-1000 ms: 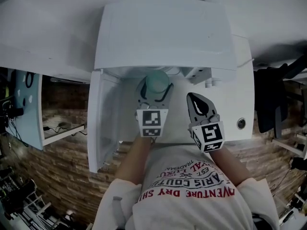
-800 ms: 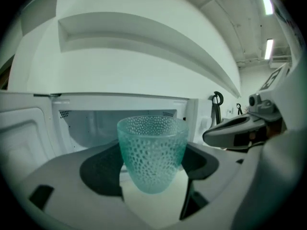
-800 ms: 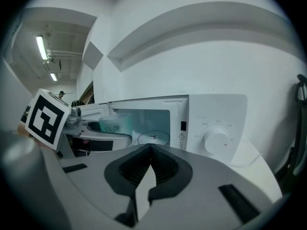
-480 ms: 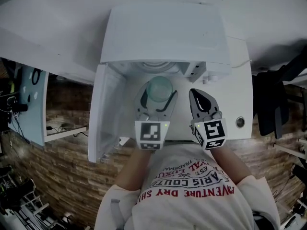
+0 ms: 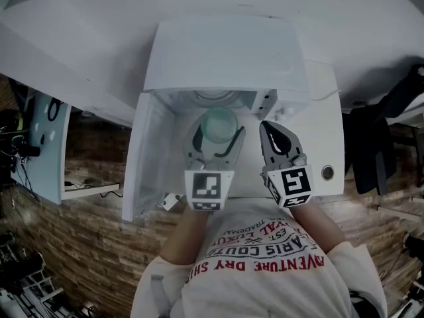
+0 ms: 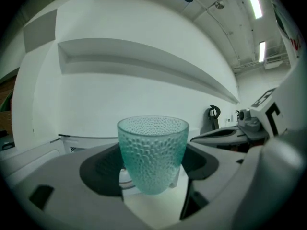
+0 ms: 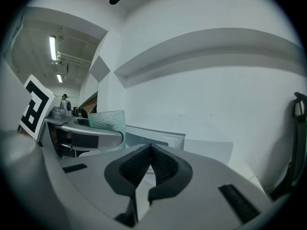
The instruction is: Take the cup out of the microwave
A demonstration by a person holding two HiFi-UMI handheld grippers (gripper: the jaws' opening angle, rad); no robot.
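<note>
A teal dimpled glass cup [image 5: 219,123] stands upright between the jaws of my left gripper [image 5: 218,132], which is shut on it just in front of the white microwave's [image 5: 225,52] open cavity. The left gripper view shows the cup [image 6: 153,152] held low on its sides, clear of the surface. My right gripper [image 5: 278,144] hangs to the right of the cup, shut and holding nothing. In the right gripper view its pads meet [image 7: 149,164], and the cup [image 7: 108,120] shows at the left.
The microwave door [image 5: 147,161] hangs open on the left of the cavity. The white counter [image 5: 326,128] carries a round metal fitting [image 5: 327,172] at the right. A dark chair [image 5: 377,144] stands further right, and a brick-patterned floor lies below.
The left gripper has drawn the cup back out of the microwave's mouth toward the person. The right gripper has kept its place beside it, still shut.
</note>
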